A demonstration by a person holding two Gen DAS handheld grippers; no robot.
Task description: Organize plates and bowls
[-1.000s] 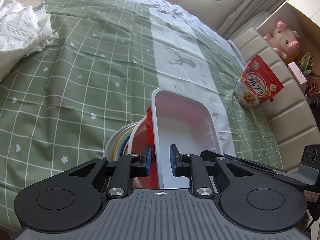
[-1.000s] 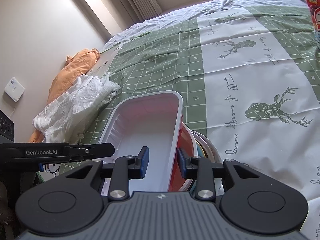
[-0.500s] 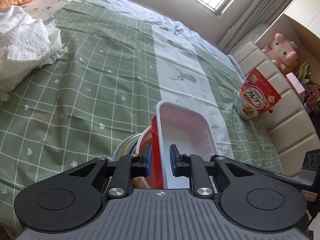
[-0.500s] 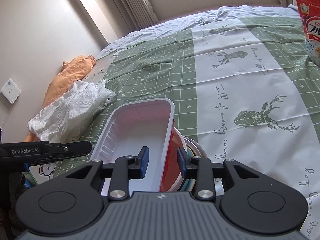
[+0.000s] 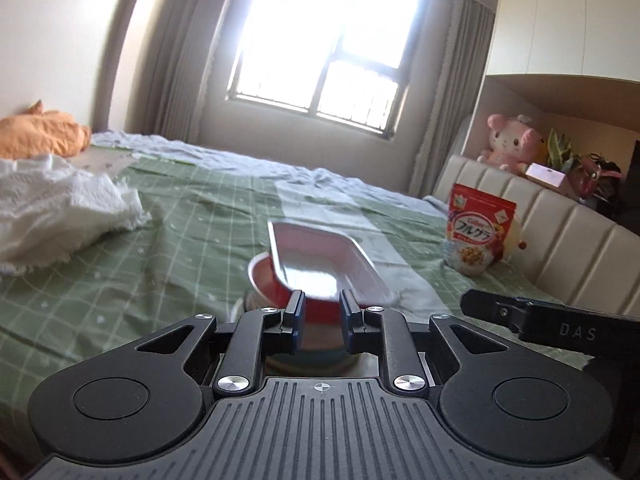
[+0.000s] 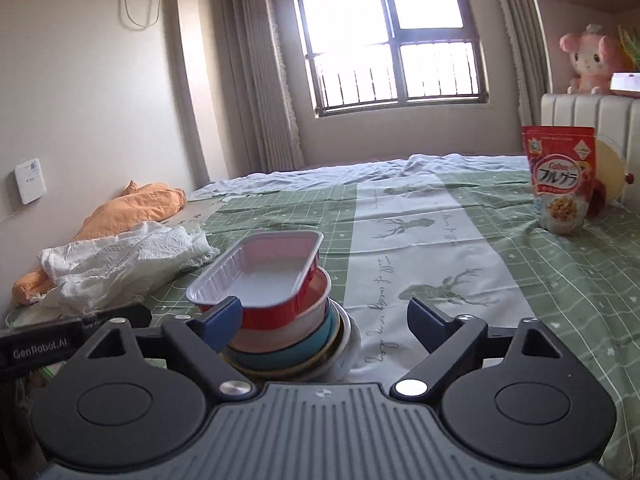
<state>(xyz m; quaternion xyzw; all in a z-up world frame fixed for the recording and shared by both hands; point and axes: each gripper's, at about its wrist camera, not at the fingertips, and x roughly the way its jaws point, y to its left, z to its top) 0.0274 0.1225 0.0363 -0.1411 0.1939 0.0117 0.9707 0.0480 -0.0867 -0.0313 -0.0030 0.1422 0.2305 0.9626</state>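
— Two reports: right gripper (image 6: 322, 316) just sprung wide, empty; left gripper (image 5: 323, 314) nearly closed, grip unclear.
— Stack (image 6: 288, 344)?
— Lower centre, on bed (image 6: 440, 264), tray (image 6: 264, 276) topmost. Probably set down.

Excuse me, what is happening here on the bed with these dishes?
A person with tongs in each hand is stacking dishes on the green bedspread. A red foil tray sits on top of the stack of bowls and plates. The right tongs have just been opening and hold nothing. The left tongs look nearly shut, just before the stack.
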